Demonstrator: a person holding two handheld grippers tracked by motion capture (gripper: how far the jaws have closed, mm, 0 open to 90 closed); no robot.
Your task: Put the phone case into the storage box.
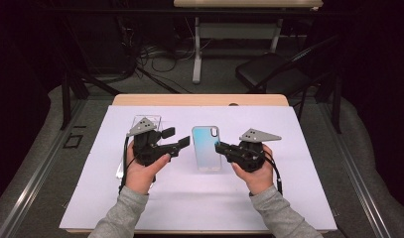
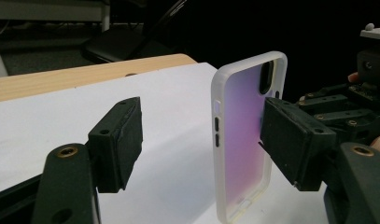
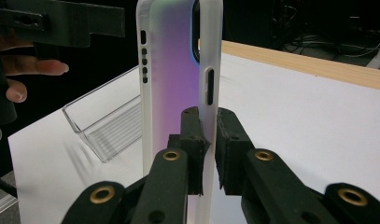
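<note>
Right gripper (image 3: 207, 154) is clamping the case (image 3: 171, 79) edge, left gripper (image 2: 201, 144) is hanging open beside it; next: carrying it to the tray (image 3: 108, 128)

Bare white sheet (image 1: 189, 198) near person passable; clear tray (image 1: 140, 124) blocks far left, phone case (image 1: 206, 148) blocks centre

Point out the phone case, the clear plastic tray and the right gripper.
phone case (image 1: 206, 148), high view, middle of its back.
clear plastic tray (image 3: 106, 128), right gripper view, ribbed floor.
right gripper (image 3: 208, 140), right gripper view, between its fingertips, on the case's side wall.
</note>
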